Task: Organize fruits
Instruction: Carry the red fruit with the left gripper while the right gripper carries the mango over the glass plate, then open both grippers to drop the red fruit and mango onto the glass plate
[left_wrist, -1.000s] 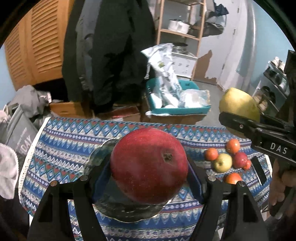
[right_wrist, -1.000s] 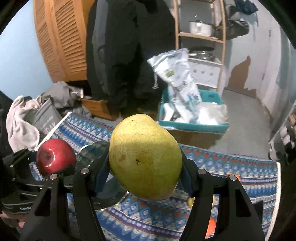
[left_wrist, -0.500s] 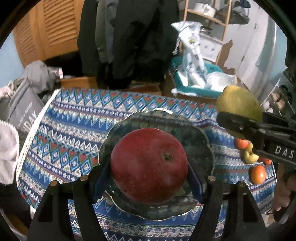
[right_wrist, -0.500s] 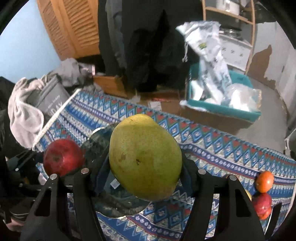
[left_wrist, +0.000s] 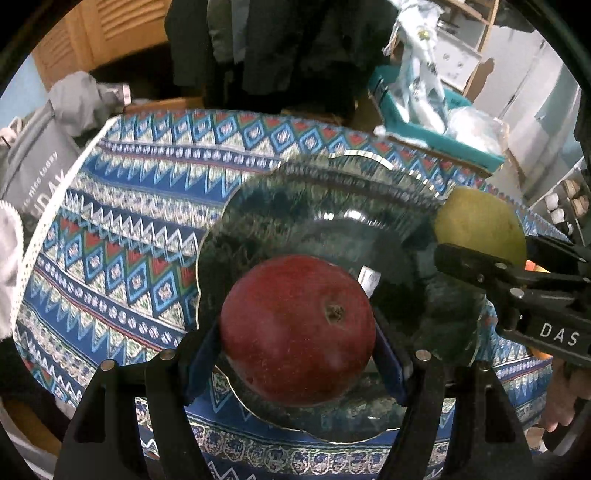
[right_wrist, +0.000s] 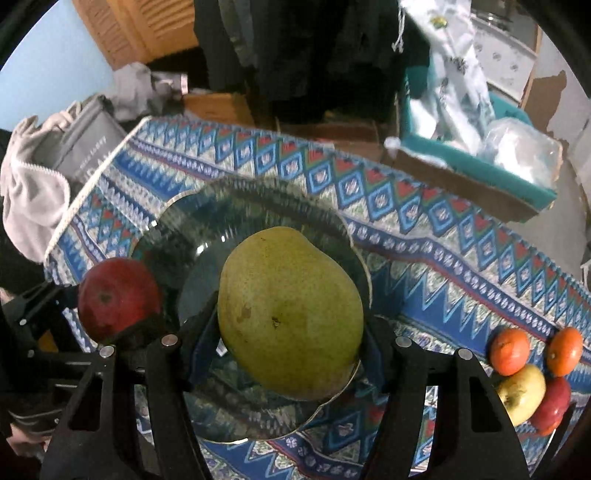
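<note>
**Fruits poised over the plate, none set down yet**

Fruits head for the dark scalloped glass plate (left_wrist: 325, 206) on the patterned blue tablecloth (left_wrist: 122, 236). From the left wrist, we see our left gripper (left_wrist: 297, 345) pinching a round red apple (left_wrist: 297, 334) above the plate's near side, with the right gripper (left_wrist: 517, 284) at its right edge.

From the right wrist, our right gripper (right_wrist: 291, 332) clamps a large yellow-green mango (right_wrist: 290, 314) over the plate's middle. We judge the plate holds nothing yet. Right of the plate, two small oranges (right_wrist: 509, 350), a yellow apple (right_wrist: 521, 393) and a small red apple (right_wrist: 552, 404) wait on the cloth.
</note>
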